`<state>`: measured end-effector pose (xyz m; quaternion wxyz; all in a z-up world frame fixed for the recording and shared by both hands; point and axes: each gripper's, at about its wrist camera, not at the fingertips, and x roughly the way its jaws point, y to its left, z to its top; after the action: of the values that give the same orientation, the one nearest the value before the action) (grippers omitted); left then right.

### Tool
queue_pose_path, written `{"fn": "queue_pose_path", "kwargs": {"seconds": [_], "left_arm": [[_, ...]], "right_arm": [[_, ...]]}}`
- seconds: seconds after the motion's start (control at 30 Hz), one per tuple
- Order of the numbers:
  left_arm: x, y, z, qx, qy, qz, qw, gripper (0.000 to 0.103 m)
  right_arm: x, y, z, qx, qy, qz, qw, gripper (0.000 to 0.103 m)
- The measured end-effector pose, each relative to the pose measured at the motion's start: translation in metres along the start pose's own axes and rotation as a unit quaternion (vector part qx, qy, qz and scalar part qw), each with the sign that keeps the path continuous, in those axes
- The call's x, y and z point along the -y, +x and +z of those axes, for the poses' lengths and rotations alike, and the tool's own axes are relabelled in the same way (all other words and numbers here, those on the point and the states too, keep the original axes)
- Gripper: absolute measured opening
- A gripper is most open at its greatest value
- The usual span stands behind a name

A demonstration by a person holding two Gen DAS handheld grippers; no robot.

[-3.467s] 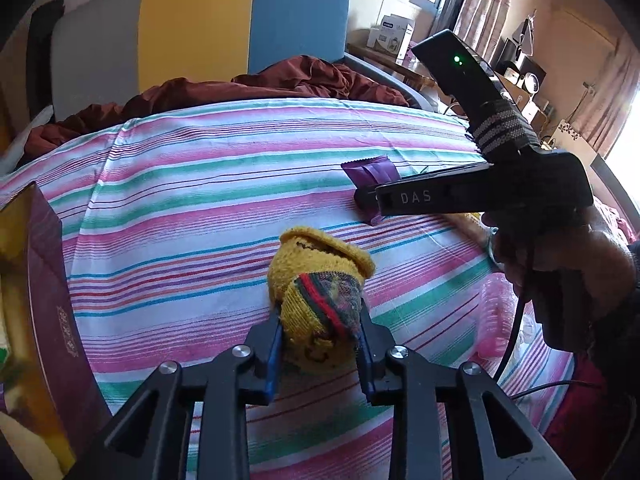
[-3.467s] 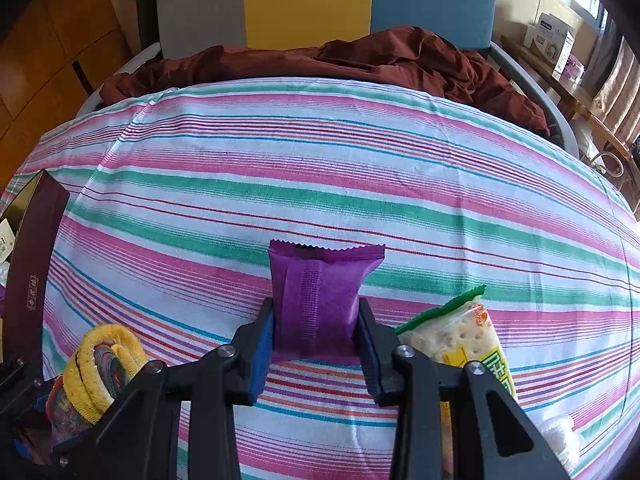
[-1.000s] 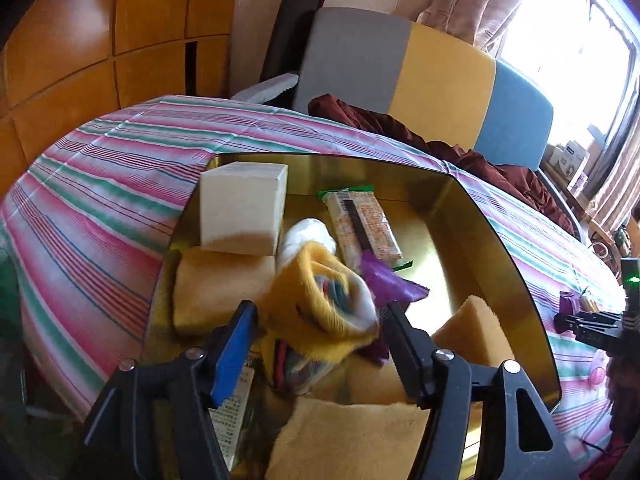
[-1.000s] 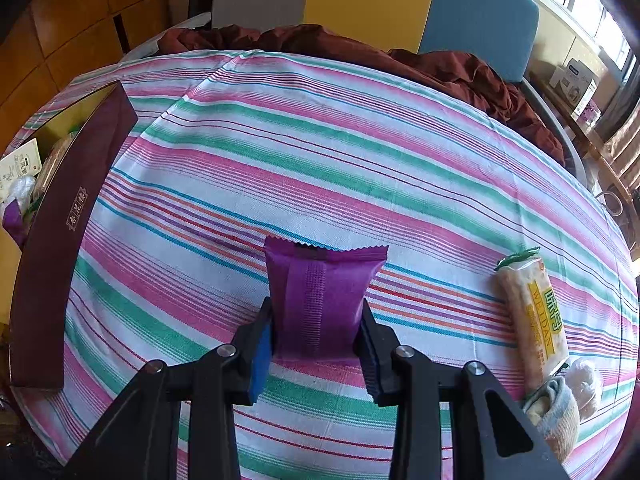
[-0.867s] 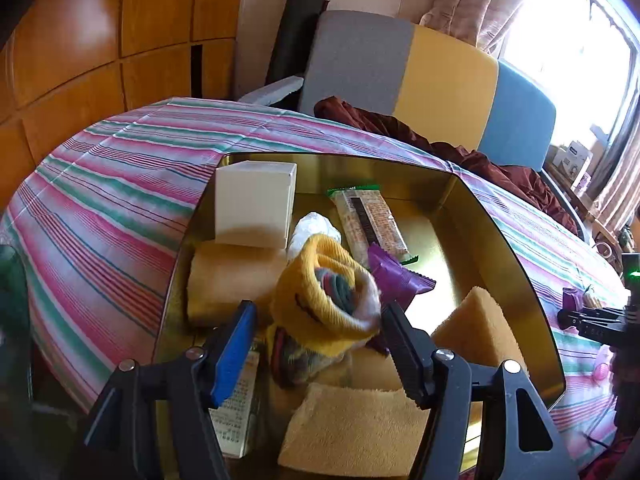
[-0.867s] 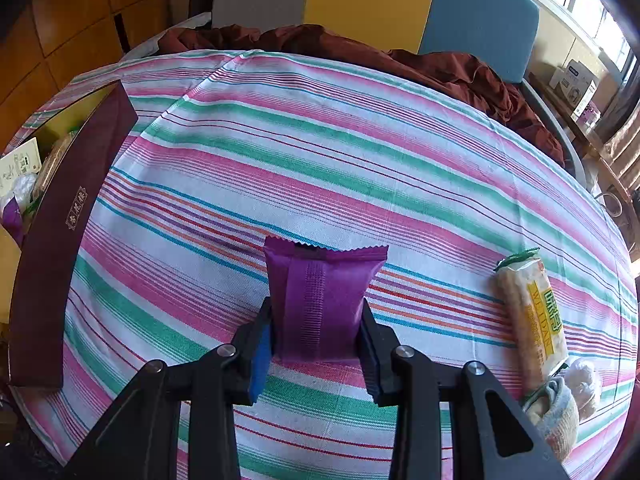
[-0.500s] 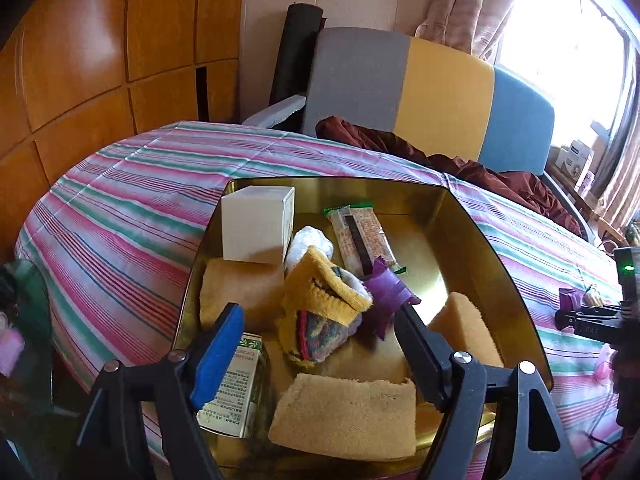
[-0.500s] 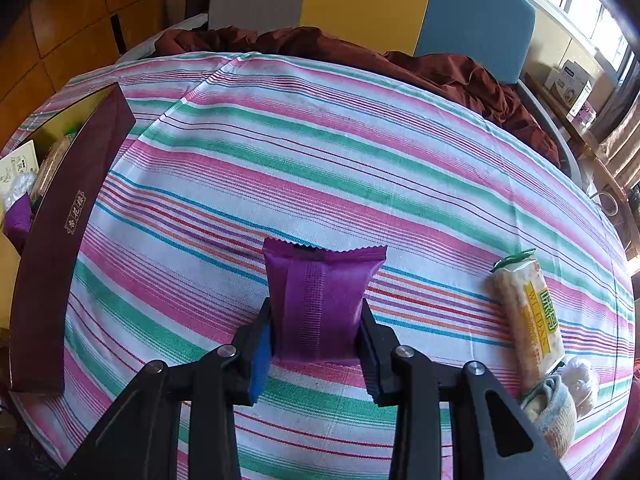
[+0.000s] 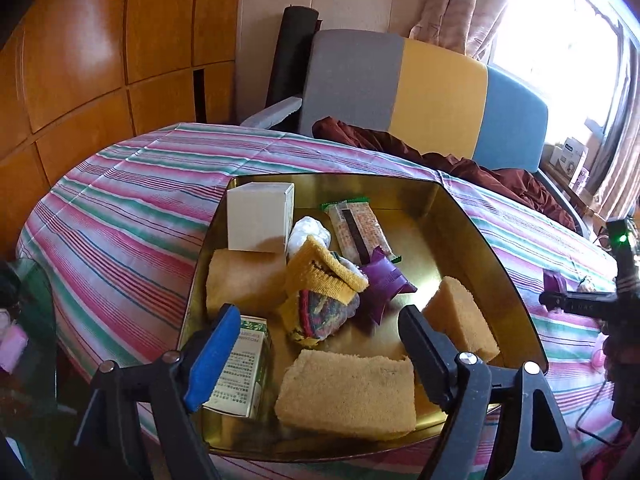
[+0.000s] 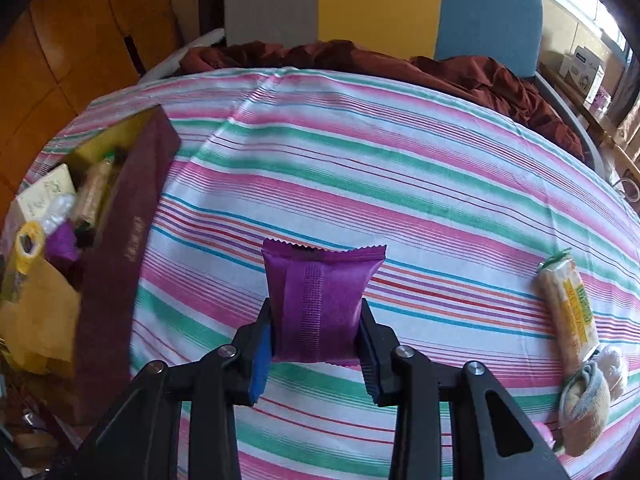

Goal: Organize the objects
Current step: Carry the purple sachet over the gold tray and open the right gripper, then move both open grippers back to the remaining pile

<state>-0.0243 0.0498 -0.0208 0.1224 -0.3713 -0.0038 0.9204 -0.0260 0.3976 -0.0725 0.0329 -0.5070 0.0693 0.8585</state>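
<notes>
My left gripper point(image 9: 316, 344) is open and empty above the near end of the gold-lined box point(image 9: 472, 224). The yellow sock point(image 9: 320, 292) lies in the middle of the box, beside a purple packet point(image 9: 386, 282), a cracker pack point(image 9: 356, 230), a white carton point(image 9: 260, 216) and tan sponges point(image 9: 348, 394). My right gripper point(image 10: 316, 344) is shut on a purple snack packet point(image 10: 320, 300), held over the striped cloth point(image 10: 360, 168) to the right of the box's maroon wall point(image 10: 120, 248). The right gripper also shows in the left wrist view point(image 9: 560, 300).
A cracker pack point(image 10: 572, 308) and a grey-and-tan sock point(image 10: 584, 404) lie on the cloth at the right. A green-printed carton point(image 9: 236, 372) sits in the box's near left corner. A dark red blanket point(image 10: 360, 56) and a sofa point(image 10: 380, 4) lie behind the table.
My left gripper has opened, dropped the yellow sock into the box and drawn back and up. My right gripper has carried the purple packet left, closer to the box.
</notes>
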Motion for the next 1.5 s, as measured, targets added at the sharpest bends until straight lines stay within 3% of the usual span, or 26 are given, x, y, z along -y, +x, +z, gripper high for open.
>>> {"fn": "queue_pose_path", "kwargs": {"seconds": [0.2,0.37,0.57,0.7,1.03,1.2,1.5], "left_arm": [[-0.009,-0.005,-0.003,0.002,-0.004,0.006,1.0,0.083],[-0.014,-0.007,-0.006,0.002,-0.007,0.009,0.9999,0.084],[-0.019,-0.006,-0.007,0.0,-0.008,0.009,0.9999,0.084],[-0.021,-0.005,-0.007,0.0,-0.009,0.01,0.9999,0.084],[-0.011,-0.009,0.0,0.007,0.004,0.007,0.9999,0.085],[0.002,-0.014,0.007,0.018,0.023,-0.003,0.9996,0.085],[0.041,-0.017,0.023,0.03,0.072,-0.038,0.9962,0.085]], "right_arm": [[-0.081,-0.032,0.029,0.061,-0.052,0.079,0.994,0.037],[-0.141,-0.02,0.042,0.056,-0.089,0.096,0.99,0.037],[-0.172,0.009,0.041,0.027,-0.099,0.093,0.99,0.039],[-0.174,0.017,0.036,0.014,-0.093,0.099,0.991,0.056],[-0.143,-0.018,0.032,0.06,-0.049,0.104,0.992,0.061],[-0.095,-0.039,0.025,0.075,0.01,0.086,0.993,0.066],[0.012,-0.073,-0.001,0.077,0.114,0.026,0.99,0.067]]}}
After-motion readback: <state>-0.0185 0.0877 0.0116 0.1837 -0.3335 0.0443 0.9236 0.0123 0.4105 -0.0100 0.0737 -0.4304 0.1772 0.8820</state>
